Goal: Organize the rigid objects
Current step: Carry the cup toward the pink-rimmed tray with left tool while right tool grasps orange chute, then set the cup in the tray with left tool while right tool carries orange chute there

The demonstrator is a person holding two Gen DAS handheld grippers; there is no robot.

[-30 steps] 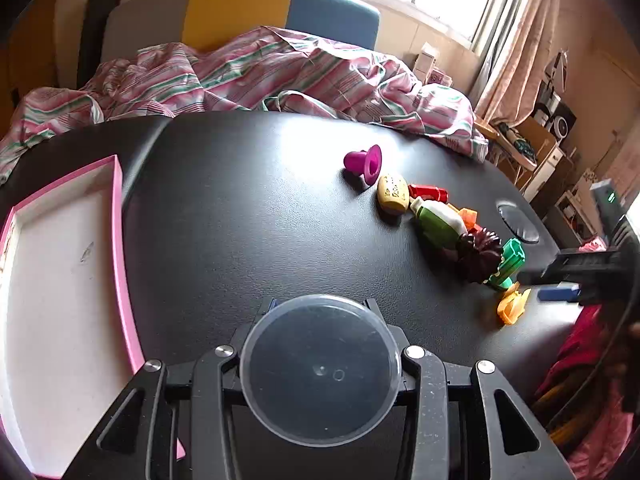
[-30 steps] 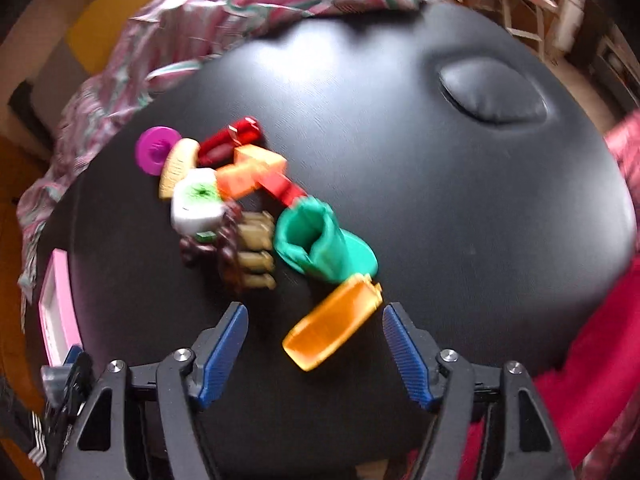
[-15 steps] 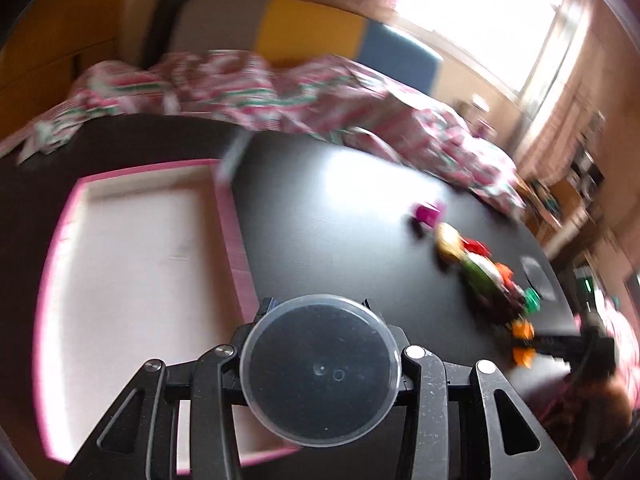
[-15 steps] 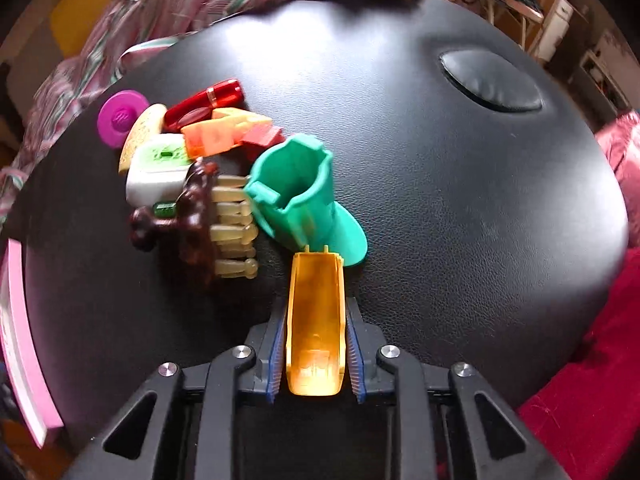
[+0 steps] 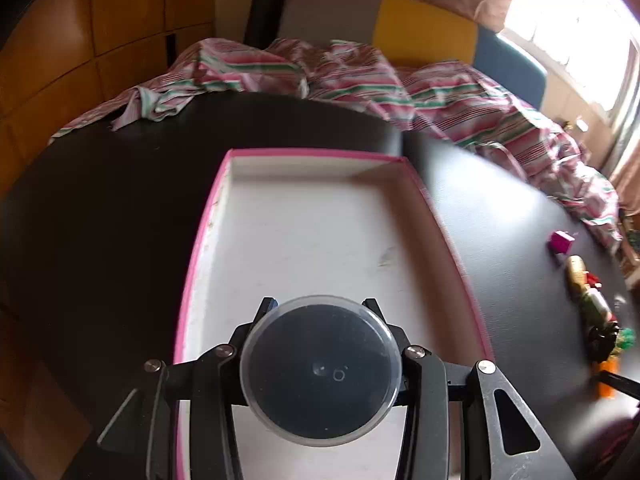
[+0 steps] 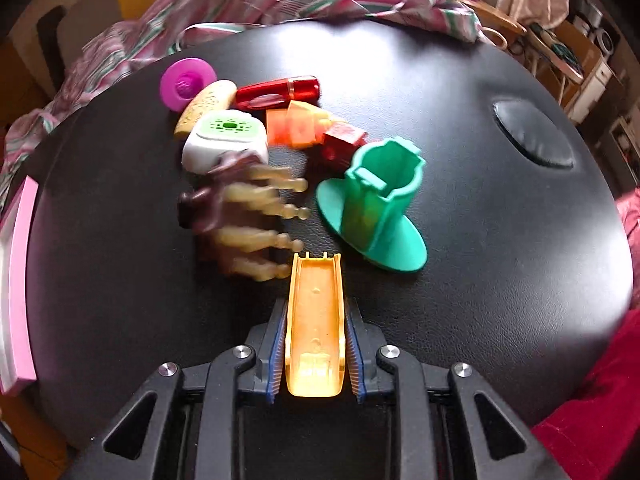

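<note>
In the right wrist view, an orange scoop-shaped toy [image 6: 316,320] is being pinched lengthwise between the blue pads [image 6: 278,342] of the right hand-held gripper [image 6: 316,354], whose jaws, spread wide around the piece a second ago, are now pressed firmly against its sides. The toy's far end is being held just beside a brown hair claw [image 6: 240,216] and a green cup-like toy [image 6: 380,208], with a magenta disc [image 6: 187,83], a red piece [image 6: 280,90] and a white-and-green block [image 6: 226,140] crowded beyond on the black surface [image 6: 500,240]. In the left wrist view, a clear round lid [image 5: 320,370] is being gripped by the left hand-held gripper [image 5: 320,364], closed on its rim, and is now being carried over the pink-edged white tray [image 5: 312,152], which a second ago was lying off to the side. The tray is being shown bare, so sorting is judged to be at its start: one object is poised for release, a second is freshly secured, and the rest are waiting in the pile.
</note>
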